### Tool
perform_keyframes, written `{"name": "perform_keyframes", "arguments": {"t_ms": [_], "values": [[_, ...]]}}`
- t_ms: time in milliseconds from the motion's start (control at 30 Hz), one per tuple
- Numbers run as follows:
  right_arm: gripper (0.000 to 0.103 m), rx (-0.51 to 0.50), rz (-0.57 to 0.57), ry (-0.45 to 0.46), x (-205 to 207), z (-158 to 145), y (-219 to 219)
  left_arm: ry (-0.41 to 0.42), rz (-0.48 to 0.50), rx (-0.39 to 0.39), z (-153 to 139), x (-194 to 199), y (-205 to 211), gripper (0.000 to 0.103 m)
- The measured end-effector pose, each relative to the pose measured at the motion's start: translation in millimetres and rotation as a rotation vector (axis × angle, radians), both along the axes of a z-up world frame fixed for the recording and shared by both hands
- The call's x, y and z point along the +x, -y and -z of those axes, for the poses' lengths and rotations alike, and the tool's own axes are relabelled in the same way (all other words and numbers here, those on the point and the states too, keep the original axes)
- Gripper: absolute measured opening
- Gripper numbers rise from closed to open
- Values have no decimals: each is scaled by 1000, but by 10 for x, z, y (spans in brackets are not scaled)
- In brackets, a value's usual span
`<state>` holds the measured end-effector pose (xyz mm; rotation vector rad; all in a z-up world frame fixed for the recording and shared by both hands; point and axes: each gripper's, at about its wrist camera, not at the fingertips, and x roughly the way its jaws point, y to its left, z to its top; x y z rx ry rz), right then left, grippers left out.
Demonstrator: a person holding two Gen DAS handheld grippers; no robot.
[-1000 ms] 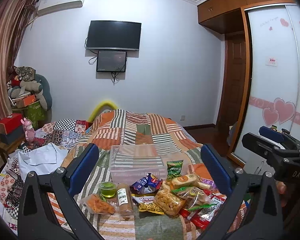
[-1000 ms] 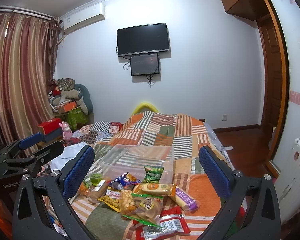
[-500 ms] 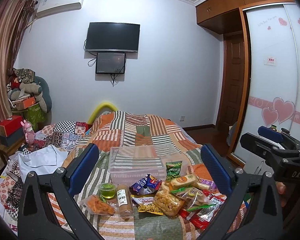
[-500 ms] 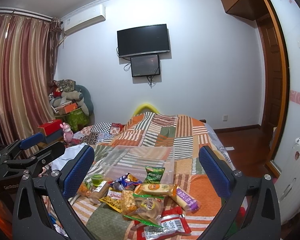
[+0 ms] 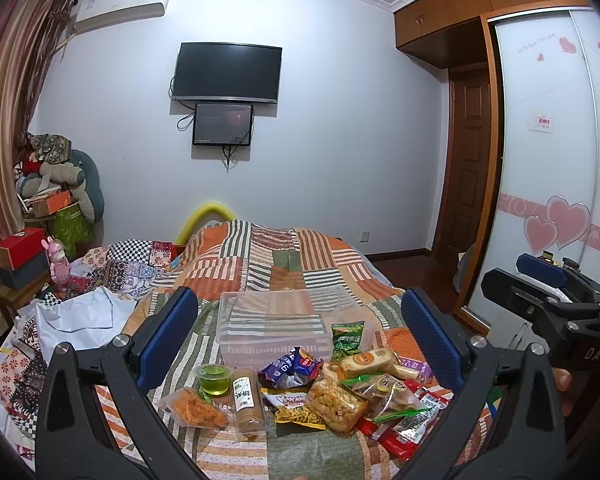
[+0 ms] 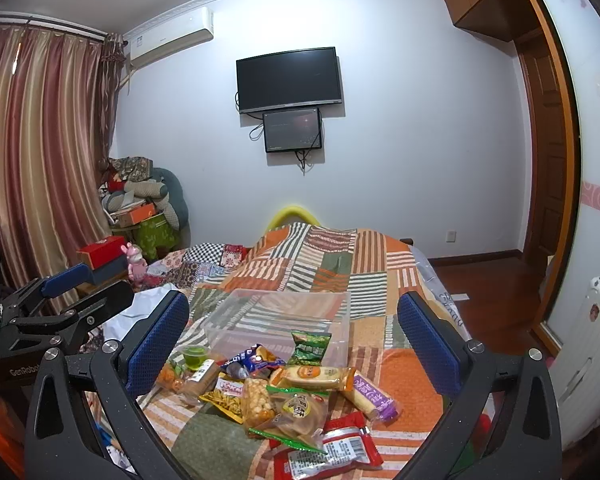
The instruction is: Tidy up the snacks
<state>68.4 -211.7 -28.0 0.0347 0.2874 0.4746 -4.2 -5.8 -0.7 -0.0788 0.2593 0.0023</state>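
The left tool (image 5: 298, 338) and right tool (image 6: 292, 338) are hovering spread wide, empty, above crinkly foil-and-plastic snack packets (image 6: 284, 392) lying heaped on the patchwork bed (image 5: 284, 264), just before the clear rectangular plastic bin (image 5: 276, 320). Packets are light, soft, slippery, likely crushable: pinch sealed edges.

Home bedroom: patchwork-covered bed (image 5: 284, 264), wall television (image 5: 227, 72), striped curtains (image 6: 40, 152), sliding-door wardrobe (image 5: 548, 168), air conditioner (image 5: 122, 4).
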Motion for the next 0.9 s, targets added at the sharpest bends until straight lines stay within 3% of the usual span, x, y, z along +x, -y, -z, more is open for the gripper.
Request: {"name": "perform_keyframes", "arguments": {"t_ms": [900], "values": [[103, -12, -2, -33, 109, 71, -35, -39, -11, -4, 87, 79, -94, 103]]}}
